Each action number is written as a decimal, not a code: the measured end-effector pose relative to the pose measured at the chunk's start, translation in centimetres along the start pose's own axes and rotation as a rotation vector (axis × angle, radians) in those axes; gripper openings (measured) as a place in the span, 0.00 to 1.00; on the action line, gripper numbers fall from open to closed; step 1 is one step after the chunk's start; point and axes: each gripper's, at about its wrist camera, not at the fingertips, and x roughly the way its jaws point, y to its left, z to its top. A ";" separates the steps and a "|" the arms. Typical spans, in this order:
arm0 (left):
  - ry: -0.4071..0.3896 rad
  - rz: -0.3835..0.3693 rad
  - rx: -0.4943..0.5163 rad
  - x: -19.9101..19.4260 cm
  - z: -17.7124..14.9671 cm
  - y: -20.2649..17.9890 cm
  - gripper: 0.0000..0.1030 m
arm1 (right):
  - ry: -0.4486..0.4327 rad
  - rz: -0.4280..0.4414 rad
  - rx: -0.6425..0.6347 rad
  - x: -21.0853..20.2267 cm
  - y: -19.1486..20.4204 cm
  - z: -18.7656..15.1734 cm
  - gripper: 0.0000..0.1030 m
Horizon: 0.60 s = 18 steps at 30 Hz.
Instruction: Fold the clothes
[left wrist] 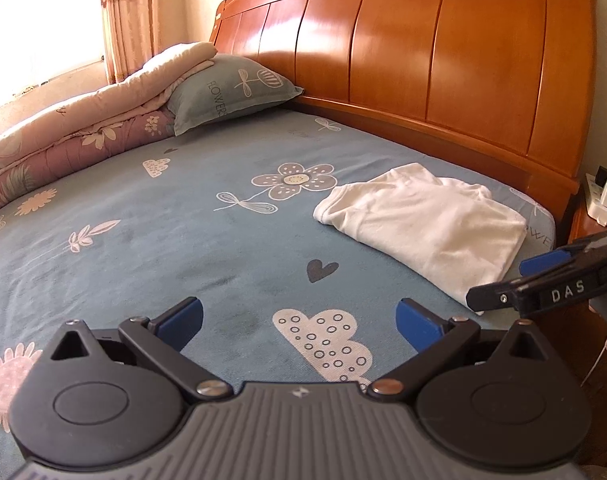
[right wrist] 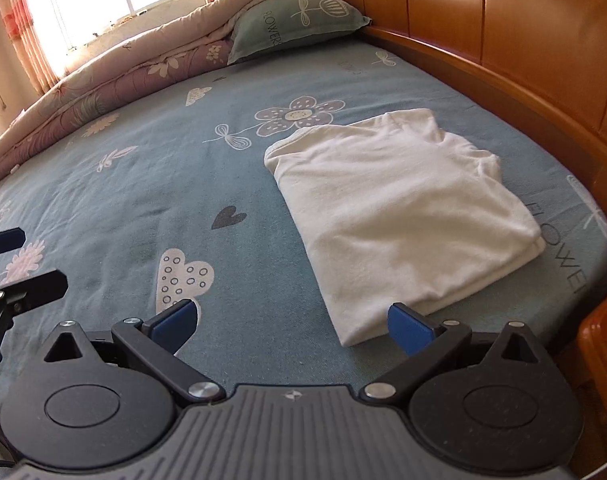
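White cotton garment (right wrist: 399,208), folded to a compact rectangle, several layers thick. It lies on the blue patterned bed sheet (right wrist: 143,184) near the wooden headboard (right wrist: 543,40), toward the bed's right corner. Top layer smooth; the far end shows a bunched seam or neckline, slightly rumpled. The near corner is stacked unevenly, a lower layer peeking out under the upper one.

Right gripper (right wrist: 291,320): jaws spread wide, holding nothing, one blue pad just beside the garment's near corner. Whether it touches the cloth, cannot tell. Left gripper (left wrist: 299,320): jaws also spread, empty, hovering over bare sheet, well apart from the garment.

Judgement: fold looks essentially finished.

Risks from here:
- The right pad so close to the loose corner could snag it on any sideways move and drag the top layer open.
- A one-sided pinch would lift only upper layers and let the stack slide apart, soft jersey having little stiffness.
- Garment sits near the bed edge; a push could send it off.

Beyond: a grey-green pillow (left wrist: 235,92) and rolled quilt (left wrist: 63,128) at the far side, curtained window (right wrist: 103,0) behind.
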 end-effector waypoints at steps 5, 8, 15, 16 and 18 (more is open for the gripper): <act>0.005 -0.079 0.007 0.0 0.2 -1.9 0.99 | -0.020 -0.084 -0.028 -2.8 0.4 -1.5 1.00; 0.005 -0.119 -0.012 -0.1 0.4 -2.8 0.99 | -0.042 -0.125 -0.042 -4.3 0.8 -2.4 1.00; 0.058 -0.166 -0.101 0.6 0.3 -3.4 0.99 | -0.107 -0.198 -0.024 -6.5 1.4 -4.3 1.00; 0.065 -0.159 -0.111 0.7 0.2 -3.4 0.99 | -0.110 -0.194 -0.012 -6.6 1.3 -4.4 1.00; 0.082 -0.157 -0.124 0.9 0.0 -3.2 0.99 | -0.117 -0.185 0.010 -6.9 1.0 -4.7 1.00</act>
